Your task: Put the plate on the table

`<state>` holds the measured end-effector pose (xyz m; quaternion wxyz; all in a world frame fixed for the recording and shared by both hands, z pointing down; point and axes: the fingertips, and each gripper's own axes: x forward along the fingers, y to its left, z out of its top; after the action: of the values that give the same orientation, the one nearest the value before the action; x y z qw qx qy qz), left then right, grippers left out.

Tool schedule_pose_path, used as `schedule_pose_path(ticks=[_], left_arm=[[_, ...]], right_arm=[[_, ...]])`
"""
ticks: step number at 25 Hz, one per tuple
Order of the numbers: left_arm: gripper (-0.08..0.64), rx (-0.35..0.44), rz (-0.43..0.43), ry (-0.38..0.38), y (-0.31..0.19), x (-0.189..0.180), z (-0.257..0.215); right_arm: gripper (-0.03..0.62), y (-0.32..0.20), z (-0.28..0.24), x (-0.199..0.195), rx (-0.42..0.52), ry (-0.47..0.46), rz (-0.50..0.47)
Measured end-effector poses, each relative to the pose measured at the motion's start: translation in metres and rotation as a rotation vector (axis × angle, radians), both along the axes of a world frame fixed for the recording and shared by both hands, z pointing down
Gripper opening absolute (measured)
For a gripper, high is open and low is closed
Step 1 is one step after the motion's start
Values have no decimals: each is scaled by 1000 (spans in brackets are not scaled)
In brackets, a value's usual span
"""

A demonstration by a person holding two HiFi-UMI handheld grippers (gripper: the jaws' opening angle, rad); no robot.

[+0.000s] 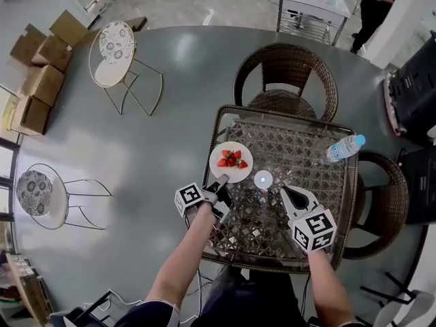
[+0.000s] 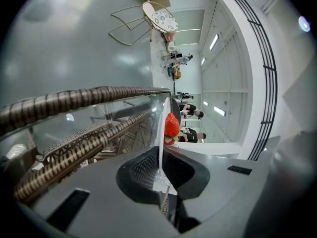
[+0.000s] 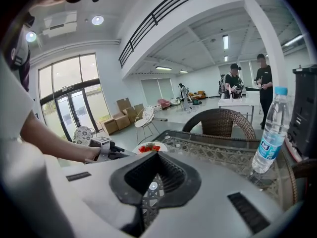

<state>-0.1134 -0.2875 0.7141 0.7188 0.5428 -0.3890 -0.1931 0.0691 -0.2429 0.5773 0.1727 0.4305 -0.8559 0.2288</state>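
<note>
The glass-topped wicker table (image 1: 289,116) spreads out ahead of both grippers. One wicker chair (image 1: 286,67) stands at its far side, straight beyond them, and a second wicker chair (image 1: 385,203) stands outward of the right gripper. Two light metal chairs (image 1: 116,46) stand well off to the outer side of the left gripper, on the grey floor.

The left gripper (image 1: 221,180) reaches in over the table's near left part. Its jaws are pressed almost together on the near rim of the white plate (image 1: 228,174). In the left gripper view the thin rim runs edge-on between the ribbed pads (image 2: 143,170). The plate reaches forward from the jaw tips and sits low over the glass at the table's left edge; whether it touches the glass cannot be told.

The right gripper (image 1: 291,195) hangs over the table beside the left one, well apart from the plate. Its jaws are drawn together with nothing caught between them, and only the wicker weave shows past them.

A clear water bottle (image 1: 344,148) is on the table ahead of the right gripper, toward its outer side.

Red strawberries (image 1: 231,159) are heaped on the plate, just ahead of the left jaw tips.

A small white disc (image 1: 263,179) lies on the glass between the two grippers, a little ahead of them.
</note>
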Motion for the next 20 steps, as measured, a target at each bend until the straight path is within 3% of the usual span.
schedule_pose_path(ticks=[20], left_arm=[[18, -85, 0, -7, -7, 7, 21]], right_arm=[[5, -12, 5, -2, -16, -3, -1]])
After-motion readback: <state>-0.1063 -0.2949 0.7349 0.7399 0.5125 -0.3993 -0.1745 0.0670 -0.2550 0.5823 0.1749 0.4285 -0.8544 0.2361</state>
